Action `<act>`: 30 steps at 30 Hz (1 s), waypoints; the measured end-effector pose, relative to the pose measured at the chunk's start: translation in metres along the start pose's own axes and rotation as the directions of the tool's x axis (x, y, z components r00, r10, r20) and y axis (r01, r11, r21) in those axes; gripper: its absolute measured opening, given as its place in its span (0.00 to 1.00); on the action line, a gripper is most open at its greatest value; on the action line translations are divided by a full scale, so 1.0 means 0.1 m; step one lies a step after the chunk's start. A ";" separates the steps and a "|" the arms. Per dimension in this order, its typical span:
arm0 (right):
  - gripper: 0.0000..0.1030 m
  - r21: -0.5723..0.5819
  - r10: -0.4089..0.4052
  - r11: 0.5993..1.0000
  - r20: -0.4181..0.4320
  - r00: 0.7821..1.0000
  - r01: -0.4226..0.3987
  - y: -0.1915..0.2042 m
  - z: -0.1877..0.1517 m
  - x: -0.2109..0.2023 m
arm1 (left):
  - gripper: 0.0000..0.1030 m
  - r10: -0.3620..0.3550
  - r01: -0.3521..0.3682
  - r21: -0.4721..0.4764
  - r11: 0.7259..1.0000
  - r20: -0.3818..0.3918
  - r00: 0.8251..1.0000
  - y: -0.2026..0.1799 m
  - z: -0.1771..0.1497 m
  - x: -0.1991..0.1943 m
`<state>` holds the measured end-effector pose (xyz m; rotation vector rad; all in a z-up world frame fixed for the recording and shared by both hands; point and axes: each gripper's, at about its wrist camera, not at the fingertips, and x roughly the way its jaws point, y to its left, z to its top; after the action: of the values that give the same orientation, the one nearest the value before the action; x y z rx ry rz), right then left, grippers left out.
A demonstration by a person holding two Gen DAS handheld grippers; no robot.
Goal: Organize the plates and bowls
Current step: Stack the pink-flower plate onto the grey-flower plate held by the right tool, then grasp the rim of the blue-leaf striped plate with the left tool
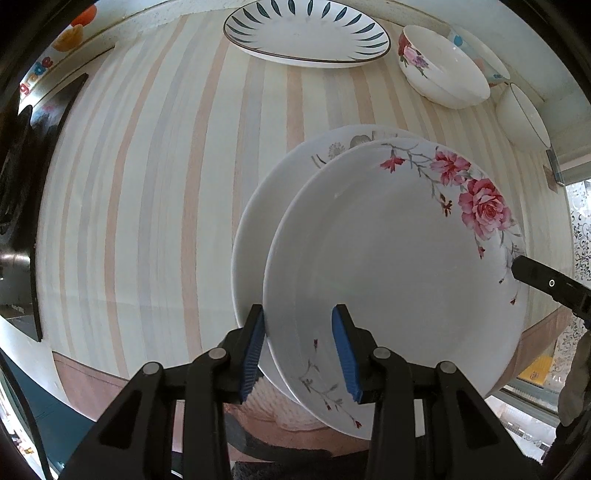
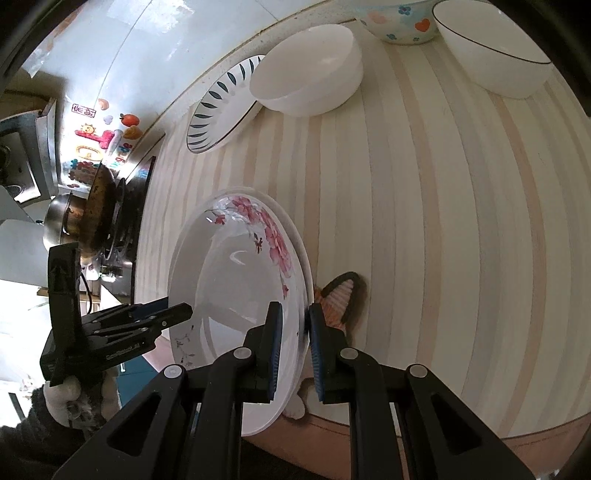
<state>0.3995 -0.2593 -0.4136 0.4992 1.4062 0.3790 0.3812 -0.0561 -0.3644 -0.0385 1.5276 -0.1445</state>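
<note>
A white plate with pink roses (image 1: 391, 266) lies on top of a second white plate with grey flowers (image 1: 266, 206) at the near edge of the striped table. My left gripper (image 1: 299, 354) straddles the near rim of the rose plate, one pad on each side, jaws partly open. My right gripper (image 2: 295, 350) straddles the rim of the same rose plate (image 2: 236, 273) on the opposite side, pads close to it. The left gripper also shows in the right wrist view (image 2: 162, 317).
An oval plate with blue leaf marks (image 1: 306, 33) sits at the back. A rose bowl (image 1: 443, 70), a heart-patterned bowl (image 2: 402, 18) and a dark-rimmed white bowl (image 2: 495, 55) stand at the back right. A stove with a pot (image 2: 81, 221) is on the left.
</note>
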 end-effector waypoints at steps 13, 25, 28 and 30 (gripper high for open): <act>0.16 -0.013 -0.058 0.998 -0.049 0.997 0.057 0.06 0.04 -0.06 | 0.33 -0.016 0.015 -0.027 1.000 -0.021 1.000 0.10 -0.09 -0.06; 0.16 -0.074 -0.023 0.997 0.106 0.994 0.030 0.51 0.76 -0.59 | 0.34 -0.082 0.087 -0.118 0.989 0.053 0.995 0.54 0.34 -0.67; 0.16 -0.128 -0.042 0.990 0.148 0.988 0.061 0.74 1.23 -0.59 | 0.34 -0.074 0.090 -0.151 0.984 0.108 0.991 0.70 0.85 -0.78; 0.18 -0.176 -0.095 0.976 0.166 0.982 0.125 0.88 1.59 -0.47 | 0.34 -0.067 0.089 -0.179 0.980 0.126 0.990 0.80 1.24 -0.74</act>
<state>0.5544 -0.2271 -0.3120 0.2902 1.2269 0.3688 0.5073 0.0237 -0.2950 -0.2509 1.4165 -0.0616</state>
